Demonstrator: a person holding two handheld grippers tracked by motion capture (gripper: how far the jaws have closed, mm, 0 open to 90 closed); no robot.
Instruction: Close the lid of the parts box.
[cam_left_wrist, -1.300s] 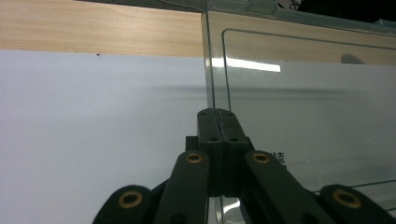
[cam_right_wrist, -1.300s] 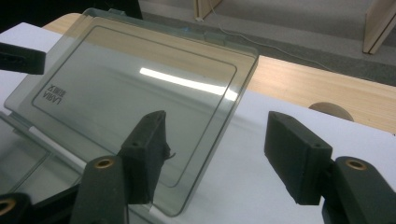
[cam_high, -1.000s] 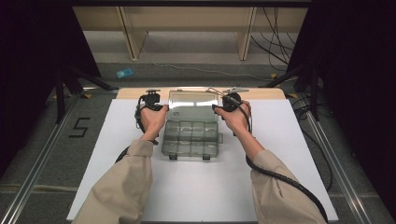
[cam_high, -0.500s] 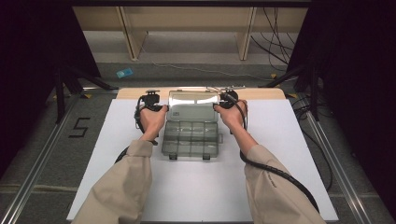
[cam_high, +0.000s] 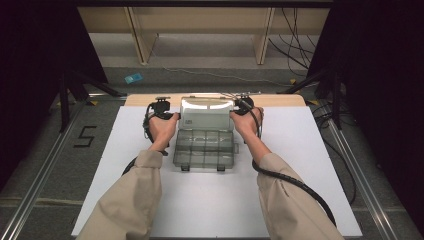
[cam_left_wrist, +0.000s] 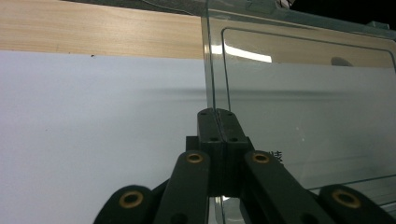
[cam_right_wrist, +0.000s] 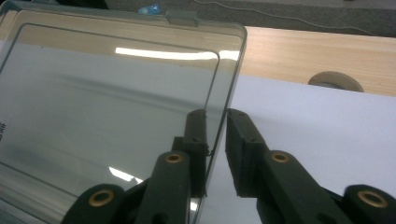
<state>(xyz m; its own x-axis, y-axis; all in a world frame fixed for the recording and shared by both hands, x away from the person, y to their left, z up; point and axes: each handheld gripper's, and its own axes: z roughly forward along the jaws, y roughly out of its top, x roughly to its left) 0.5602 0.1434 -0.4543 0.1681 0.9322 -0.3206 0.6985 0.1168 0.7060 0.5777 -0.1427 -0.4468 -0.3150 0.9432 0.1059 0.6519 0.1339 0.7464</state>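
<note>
At the far middle of the white bench (cam_high: 310, 200) stands the clear plastic compartment box (cam_high: 205, 149), its base flat and its lid (cam_high: 206, 113) raised on the far side, leaning back from the hinge. We hold the lid by its two short edges, one claw on each.

Left claw (cam_left_wrist: 217, 114): jaws fully together, pinching the lid's left edge; the thin clear wall runs straight up out of the seam between the pads. Firm hold, we judge. In the high view this claw (cam_high: 174, 116) sits just left of the lid.

Right claw (cam_right_wrist: 215, 114): jaws have just been closing, with the lid's right edge between them. One pad lies against the clear wall; the other stands off a narrow gap, so no pinch yet on this side. In the high view it (cam_high: 235, 113) is just right of the lid.

Relation that matters: lid's long axis runs left to right, parallel to the hinge, and the two claws face each other along that axis at about equal height. The edge already lies inside the right claw's mouth, so closing needs no reach, only the last squeeze. After that, we expect both hands must swing together about the hinge line; uneven motion would twist the lid.

A wooden strip (cam_high: 280, 100) borders the bench beyond the box.
</note>
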